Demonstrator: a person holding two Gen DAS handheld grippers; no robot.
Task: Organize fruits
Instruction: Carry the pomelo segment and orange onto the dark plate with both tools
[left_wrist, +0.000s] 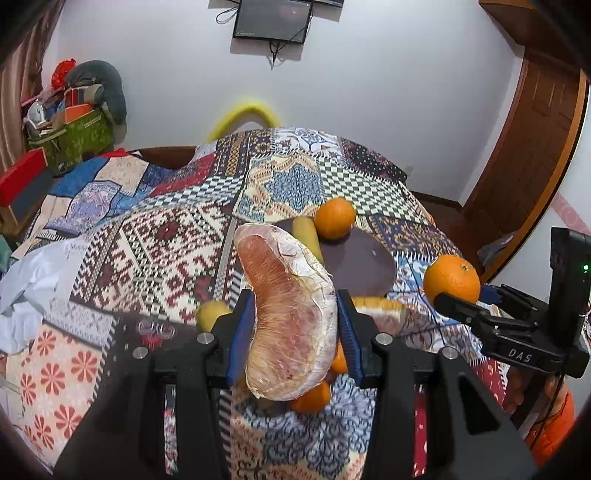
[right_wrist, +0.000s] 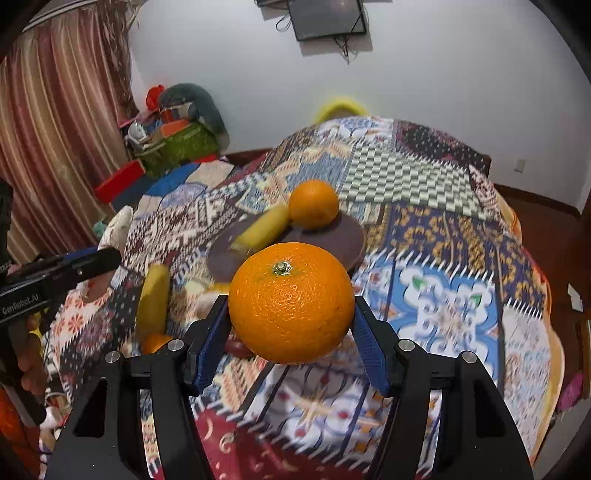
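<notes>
Currently, the left gripper (left_wrist: 295, 332) is clamping a peeled pomelo segment (left_wrist: 291, 314), and the right gripper (right_wrist: 291, 328) is gripping an orange (right_wrist: 291, 302); both are being carried above the patchwork cloth (left_wrist: 147, 236). Lower each onto the round dark plate (right_wrist: 351, 236) gently: the membrane is soft, the dimpled rind rolls.

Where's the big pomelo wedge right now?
The pomelo wedge is centre of the left wrist view, clamped in the left gripper, above the patterned cloth, nearer than the dark plate.
</notes>
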